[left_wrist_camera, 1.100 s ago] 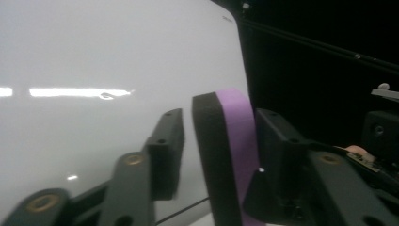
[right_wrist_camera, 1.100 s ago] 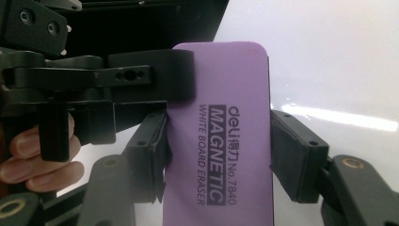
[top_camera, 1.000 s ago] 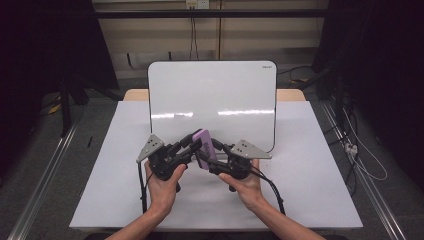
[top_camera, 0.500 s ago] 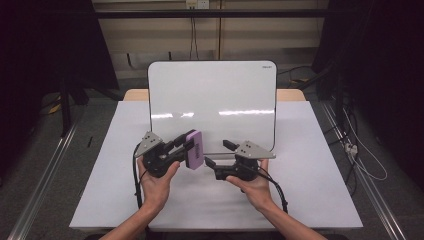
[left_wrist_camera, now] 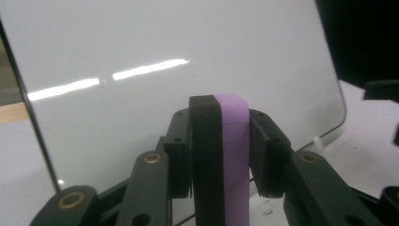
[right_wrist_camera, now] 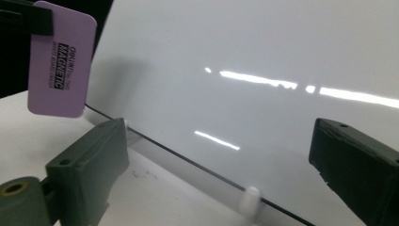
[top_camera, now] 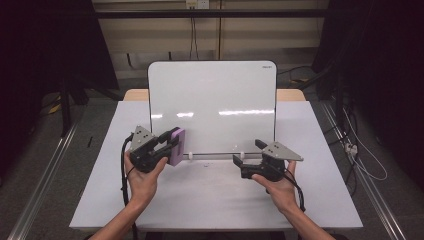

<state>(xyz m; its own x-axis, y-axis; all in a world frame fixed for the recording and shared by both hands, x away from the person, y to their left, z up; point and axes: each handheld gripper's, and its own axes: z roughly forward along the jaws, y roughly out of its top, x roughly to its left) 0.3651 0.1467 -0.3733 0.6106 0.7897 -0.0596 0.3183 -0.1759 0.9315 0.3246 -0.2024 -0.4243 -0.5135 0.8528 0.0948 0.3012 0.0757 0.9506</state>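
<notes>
Since a second ago both hands have drawn apart, and from the high view the left claw [top_camera: 170, 146] carries the purple eraser [top_camera: 177, 146] at the whiteboard's [top_camera: 212, 107] lower left corner. The left gripper view shows its jaws clamped on it. The right gripper view shows the right claw [right_wrist_camera: 221, 165] gaping, empty; wiping likely comes next.
</notes>
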